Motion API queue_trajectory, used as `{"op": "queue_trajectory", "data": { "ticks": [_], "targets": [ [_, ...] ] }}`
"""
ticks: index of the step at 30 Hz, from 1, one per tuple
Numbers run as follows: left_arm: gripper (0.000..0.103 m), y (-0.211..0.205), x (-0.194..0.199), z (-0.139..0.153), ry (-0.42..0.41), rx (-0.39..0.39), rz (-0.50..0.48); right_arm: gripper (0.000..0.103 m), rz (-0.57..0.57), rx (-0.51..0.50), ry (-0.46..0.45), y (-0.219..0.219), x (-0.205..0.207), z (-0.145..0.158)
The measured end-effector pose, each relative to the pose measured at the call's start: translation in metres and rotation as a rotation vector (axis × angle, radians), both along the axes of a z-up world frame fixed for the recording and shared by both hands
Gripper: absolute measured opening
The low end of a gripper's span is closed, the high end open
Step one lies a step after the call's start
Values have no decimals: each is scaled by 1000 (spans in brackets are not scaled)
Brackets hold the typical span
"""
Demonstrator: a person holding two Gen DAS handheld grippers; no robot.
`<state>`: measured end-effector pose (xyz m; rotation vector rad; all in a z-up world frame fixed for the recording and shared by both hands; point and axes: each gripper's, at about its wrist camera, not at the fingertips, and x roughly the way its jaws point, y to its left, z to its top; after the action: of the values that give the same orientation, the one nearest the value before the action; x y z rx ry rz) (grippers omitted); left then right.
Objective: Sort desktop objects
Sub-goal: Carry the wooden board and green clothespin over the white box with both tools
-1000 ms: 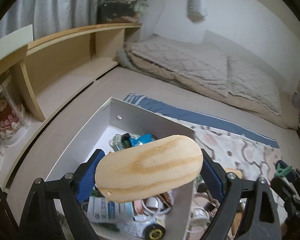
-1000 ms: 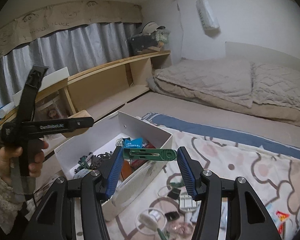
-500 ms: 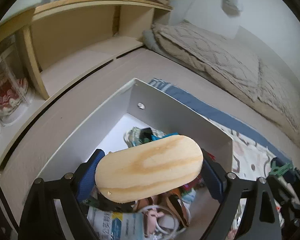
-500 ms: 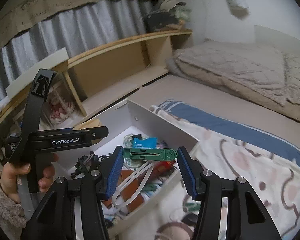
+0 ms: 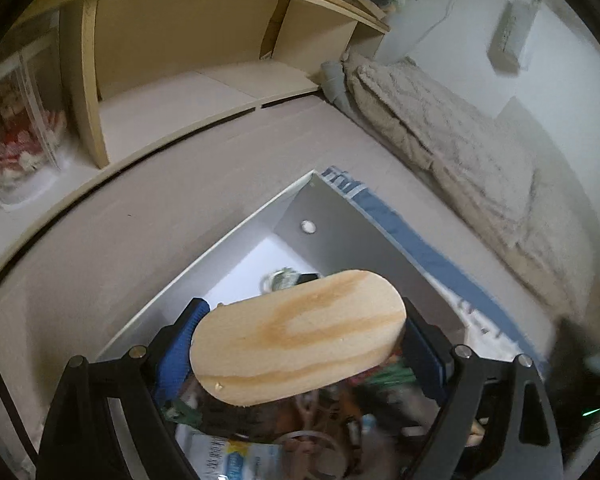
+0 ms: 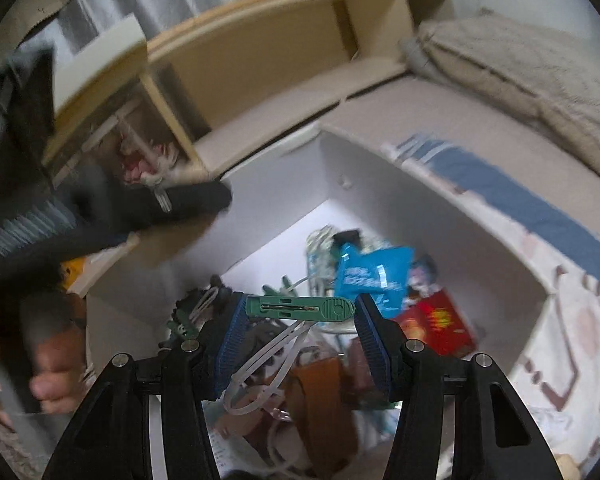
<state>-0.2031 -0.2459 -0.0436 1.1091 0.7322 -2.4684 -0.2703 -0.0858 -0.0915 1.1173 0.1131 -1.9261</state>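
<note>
Hovering over the white box (image 6: 440,216), both grippers loaded!
Left gripper (image 5: 300,340) clamps a wooden oval (image 5: 298,336); right gripper (image 6: 298,320) pinches a green clip (image 6: 300,309) endwise.

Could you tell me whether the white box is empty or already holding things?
Holding things: the white box contains a blue packet and a red packet.

Each hand-held gripper (image 6: 299,320) (image 5: 300,336) has a black angular frame, silver screws and ribbed blue finger pads (image 6: 230,340).

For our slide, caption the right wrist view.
Right gripper holds a green clip above the cluttered white box.
</note>
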Motion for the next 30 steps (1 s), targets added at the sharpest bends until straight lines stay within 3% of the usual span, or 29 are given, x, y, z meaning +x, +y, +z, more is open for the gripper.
{"op": "queue_trajectory", "data": {
  "ticks": [4,15,17,18,25,30],
  "targets": [
    [92,-1,-3,-2,-28,-29,0,55,12,20,-43,-11,-2,-14],
    [92,-3,-5,-15,-92,10,21,56,-46,19,-166,-15,-17,-33],
    [92,-4,-5,-15,-94,8,20,69,-63,1,-181,-8,-18,-32],
    [92,-4,-6,-15,-96,6,21,76,-72,-14,-177,-6,-18,-31],
    [92,-5,-15,-21,-102,8,60,76,-125,-70,-110,27,-6,-10],
    [92,-2,-29,-30,-95,48,149,76,-179,-93,-55,57,7,3]
  ]
}}
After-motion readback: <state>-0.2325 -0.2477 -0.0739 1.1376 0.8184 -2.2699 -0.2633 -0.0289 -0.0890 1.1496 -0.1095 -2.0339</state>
